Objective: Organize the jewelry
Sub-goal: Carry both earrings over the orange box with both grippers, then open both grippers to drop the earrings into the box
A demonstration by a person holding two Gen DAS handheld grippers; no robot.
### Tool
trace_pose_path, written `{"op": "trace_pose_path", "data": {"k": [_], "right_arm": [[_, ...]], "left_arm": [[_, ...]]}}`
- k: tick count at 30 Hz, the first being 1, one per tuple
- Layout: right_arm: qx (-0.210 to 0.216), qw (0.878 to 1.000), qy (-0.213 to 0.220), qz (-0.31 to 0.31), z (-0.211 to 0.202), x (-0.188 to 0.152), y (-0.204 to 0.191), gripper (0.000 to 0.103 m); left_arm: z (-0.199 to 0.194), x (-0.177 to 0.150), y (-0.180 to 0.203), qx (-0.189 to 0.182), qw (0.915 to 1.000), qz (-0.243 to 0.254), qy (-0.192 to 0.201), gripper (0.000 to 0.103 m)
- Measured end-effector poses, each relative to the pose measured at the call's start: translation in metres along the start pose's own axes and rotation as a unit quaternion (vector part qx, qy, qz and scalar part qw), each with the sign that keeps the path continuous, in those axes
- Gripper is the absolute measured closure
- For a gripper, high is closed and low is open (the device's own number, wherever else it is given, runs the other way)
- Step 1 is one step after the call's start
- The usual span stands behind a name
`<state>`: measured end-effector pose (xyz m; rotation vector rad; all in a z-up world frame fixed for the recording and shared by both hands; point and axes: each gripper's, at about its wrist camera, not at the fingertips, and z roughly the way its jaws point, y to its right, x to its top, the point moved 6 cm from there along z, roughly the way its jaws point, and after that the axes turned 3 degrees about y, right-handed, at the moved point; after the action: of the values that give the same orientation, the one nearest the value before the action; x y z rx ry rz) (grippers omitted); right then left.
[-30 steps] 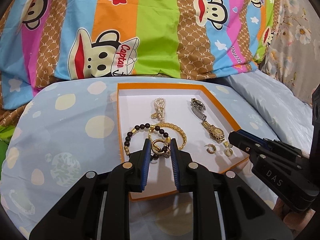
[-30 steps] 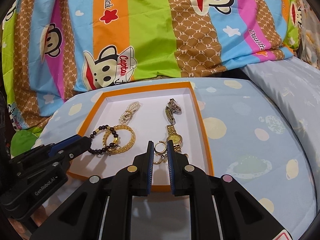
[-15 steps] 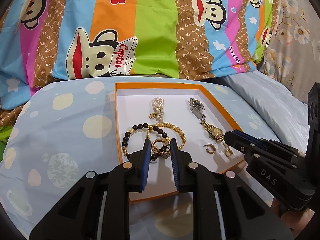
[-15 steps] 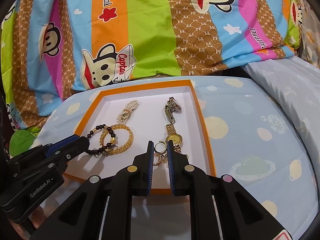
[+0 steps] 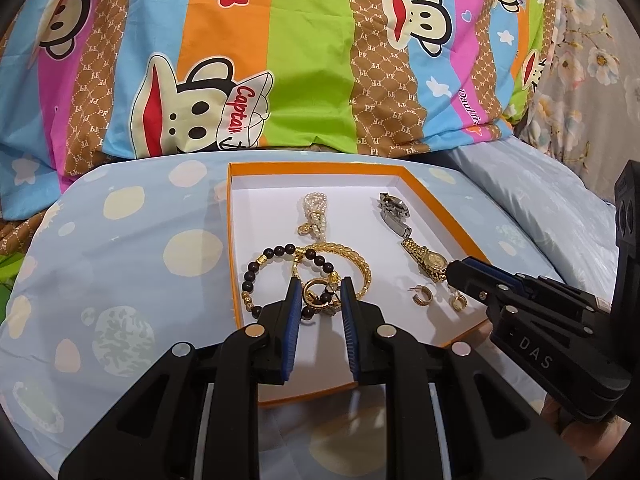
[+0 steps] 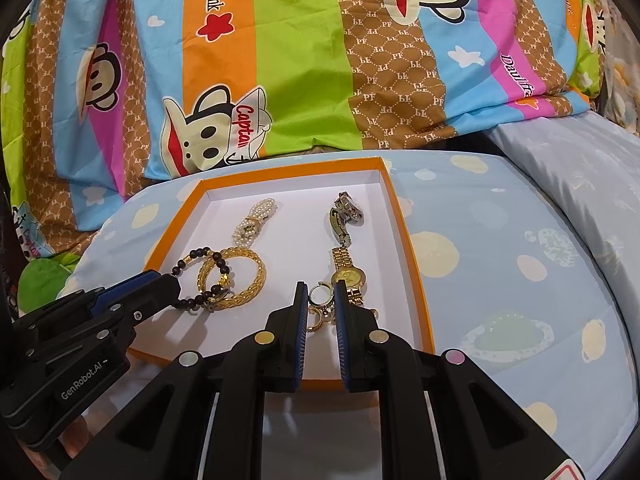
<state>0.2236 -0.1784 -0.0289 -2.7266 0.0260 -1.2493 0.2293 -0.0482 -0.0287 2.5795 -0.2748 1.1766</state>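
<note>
An orange-rimmed white tray (image 5: 444, 208) (image 6: 404, 224) holds a pearl bracelet (image 5: 316, 210) (image 6: 256, 222), a gold watch (image 5: 428, 260) (image 6: 348, 276), a gold chain bangle (image 5: 356, 260) (image 6: 256, 272), a dark bead bracelet (image 5: 256, 268) (image 6: 196, 258) and two gold hoop earrings (image 5: 422, 298). My left gripper (image 5: 320, 292) is open, its fingers either side of a gold ring piece (image 5: 318, 300) on the bracelets. My right gripper (image 6: 320, 300) is open, its fingers either side of the earrings (image 6: 320, 294) beside the watch.
The tray lies on a light blue spotted cushion (image 5: 120, 280) (image 6: 520, 280). A striped monkey-print pillow (image 5: 280, 60) (image 6: 320, 60) stands behind it. A pale blue pillow (image 5: 560, 208) lies to the right.
Both grippers have edged slightly forward over the tray. Their fingers stay open at about the same width. The jewelry has not moved.
</note>
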Motion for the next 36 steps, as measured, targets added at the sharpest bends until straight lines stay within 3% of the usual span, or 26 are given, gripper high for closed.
{"op": "trace_pose_path", "data": {"k": [36], "right_arm": [[0.002,1.000,0.006,0.004,0.0015,-0.0017,0.0012,0.089]], "left_arm": [[-0.0024,0.0015,-0.0020,0.009,1.0000,-0.001,0.003,0.081]]}}
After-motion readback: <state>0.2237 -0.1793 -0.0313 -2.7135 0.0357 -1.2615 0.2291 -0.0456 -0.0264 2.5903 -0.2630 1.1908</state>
